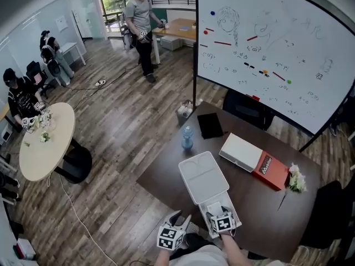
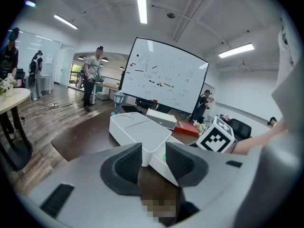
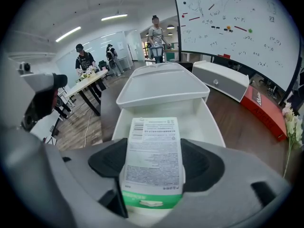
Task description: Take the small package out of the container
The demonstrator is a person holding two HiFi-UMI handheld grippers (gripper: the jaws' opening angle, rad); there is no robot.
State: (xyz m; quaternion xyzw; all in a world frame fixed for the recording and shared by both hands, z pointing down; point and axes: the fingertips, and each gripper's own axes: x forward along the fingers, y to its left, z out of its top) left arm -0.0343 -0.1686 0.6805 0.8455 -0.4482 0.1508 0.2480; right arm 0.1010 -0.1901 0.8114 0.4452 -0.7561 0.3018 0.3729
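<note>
A white hinged container point(image 1: 206, 177) lies open on the dark table point(image 1: 166, 170), its lid folded back away from me. My right gripper point(image 1: 222, 221) is over the near end of the tray. In the right gripper view it point(image 3: 153, 167) is shut on the small package point(image 3: 154, 146), a white pack with a printed label and a green lower edge, held above the tray point(image 3: 209, 122). My left gripper point(image 1: 176, 226) sits just left of the container's near corner. In the left gripper view its jaws point(image 2: 153, 158) stand wide, with the container's corner point(image 2: 147, 148) showing between the pads.
A water bottle point(image 1: 187, 138), a black flat item point(image 1: 209, 125), a white and red box point(image 1: 252, 157) and a small bunch of flowers point(image 1: 295, 179) share the table. A whiteboard point(image 1: 266, 43) stands behind it. A round table point(image 1: 44, 143) with seated people is at the left.
</note>
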